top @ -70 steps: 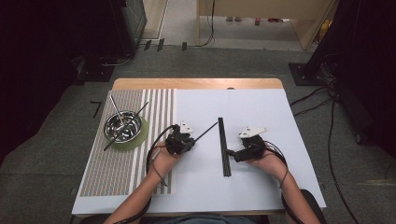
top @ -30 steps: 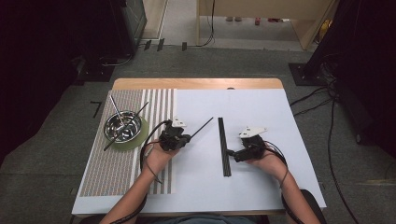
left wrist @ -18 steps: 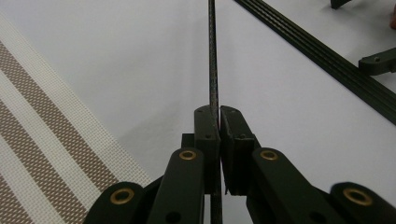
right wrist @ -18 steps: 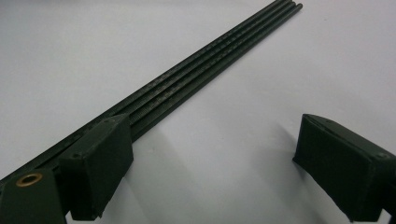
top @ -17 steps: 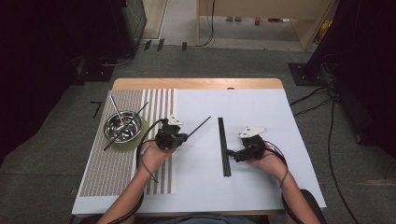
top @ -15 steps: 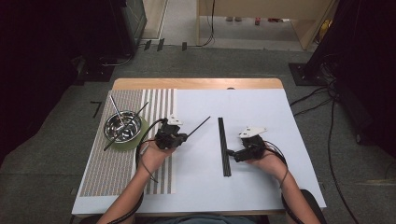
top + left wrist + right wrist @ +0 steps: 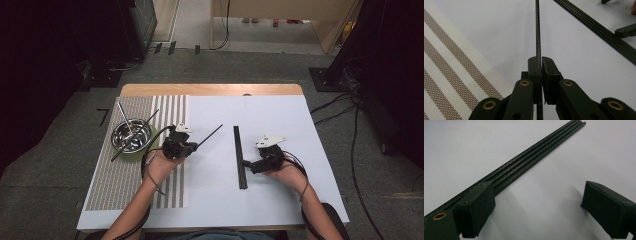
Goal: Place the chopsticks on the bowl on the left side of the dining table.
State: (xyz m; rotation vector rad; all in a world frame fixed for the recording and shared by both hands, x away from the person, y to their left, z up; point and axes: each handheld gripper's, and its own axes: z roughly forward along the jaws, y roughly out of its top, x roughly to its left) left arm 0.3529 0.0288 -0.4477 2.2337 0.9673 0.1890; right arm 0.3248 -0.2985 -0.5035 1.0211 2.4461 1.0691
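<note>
At lower centre of the left gripper view, the left gripper [image 7: 541,65] pinches a thin black rod [image 7: 538,30] near one end; it could pivot or slip. Farther right, the right gripper [image 7: 536,205] gapes beside the rod bundle [image 7: 529,157], probably touching.

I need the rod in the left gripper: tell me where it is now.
In the high view the thin black rod is clamped in the left gripper, slanting up-right over the white table, between the steel bowl and the rod bundle.
</note>
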